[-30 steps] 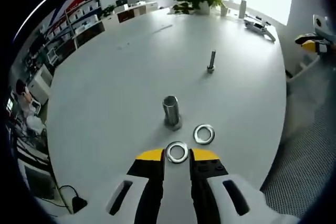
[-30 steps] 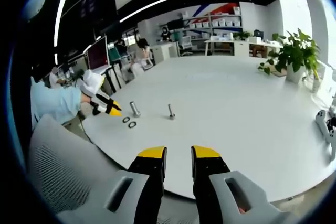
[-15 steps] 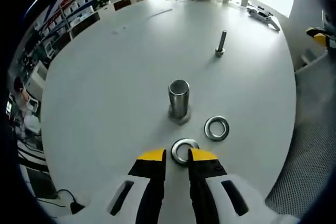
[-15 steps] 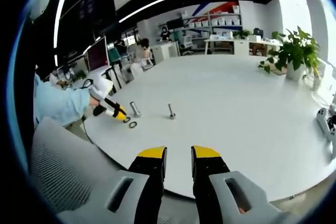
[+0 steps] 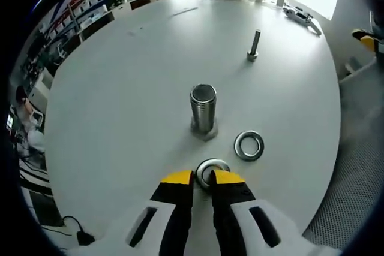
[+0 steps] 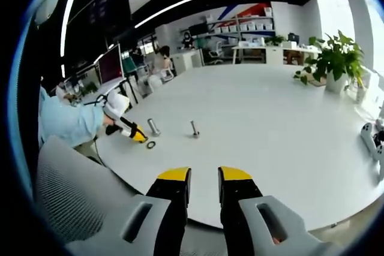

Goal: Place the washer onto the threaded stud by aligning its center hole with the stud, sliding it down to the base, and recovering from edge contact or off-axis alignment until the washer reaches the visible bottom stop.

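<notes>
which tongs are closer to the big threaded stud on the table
Left. The left tongs sit at a washer just short of the stud; the right tongs hover off the table edge, far away.

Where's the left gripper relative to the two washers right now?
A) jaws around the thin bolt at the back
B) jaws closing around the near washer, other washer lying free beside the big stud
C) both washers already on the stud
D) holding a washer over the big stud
B: in the left gripper view the left gripper has its yellow tips on either side of the near washer, which lies flat on the table; the second washer lies free beside the large threaded stud.
</notes>
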The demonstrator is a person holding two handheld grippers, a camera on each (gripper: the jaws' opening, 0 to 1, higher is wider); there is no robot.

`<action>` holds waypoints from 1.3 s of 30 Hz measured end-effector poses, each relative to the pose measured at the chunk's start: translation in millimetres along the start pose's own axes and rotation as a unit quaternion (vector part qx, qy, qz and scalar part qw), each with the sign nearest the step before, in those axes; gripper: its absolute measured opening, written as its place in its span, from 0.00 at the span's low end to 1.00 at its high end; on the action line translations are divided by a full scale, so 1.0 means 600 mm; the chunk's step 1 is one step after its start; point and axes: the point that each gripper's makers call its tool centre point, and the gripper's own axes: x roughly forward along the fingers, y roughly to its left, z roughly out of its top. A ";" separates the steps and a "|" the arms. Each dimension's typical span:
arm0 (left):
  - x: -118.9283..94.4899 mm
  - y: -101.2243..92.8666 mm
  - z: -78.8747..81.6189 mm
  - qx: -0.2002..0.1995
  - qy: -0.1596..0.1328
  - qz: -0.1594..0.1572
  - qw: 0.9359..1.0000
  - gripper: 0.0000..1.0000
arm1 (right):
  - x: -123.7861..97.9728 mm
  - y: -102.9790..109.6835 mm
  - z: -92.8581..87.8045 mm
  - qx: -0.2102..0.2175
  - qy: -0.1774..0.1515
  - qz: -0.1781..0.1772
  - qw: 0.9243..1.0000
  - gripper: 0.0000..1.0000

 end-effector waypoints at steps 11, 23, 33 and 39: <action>0.000 0.013 -0.007 -0.012 0.011 0.022 1.000 0.02 | -0.001 -0.004 0.002 0.002 -0.005 -0.006 1.000 0.20; -0.038 0.006 0.016 -0.065 -0.001 0.010 0.998 0.01 | -0.001 -0.003 0.002 0.002 -0.004 -0.003 1.000 0.20; -0.066 0.001 0.054 -0.058 -0.018 0.009 0.998 0.01 | -0.001 -0.002 0.003 0.004 -0.007 -0.002 1.000 0.20; -0.084 0.006 0.078 -0.055 -0.030 0.011 0.998 0.01 | -0.002 -0.003 0.003 0.005 -0.008 -0.002 1.000 0.20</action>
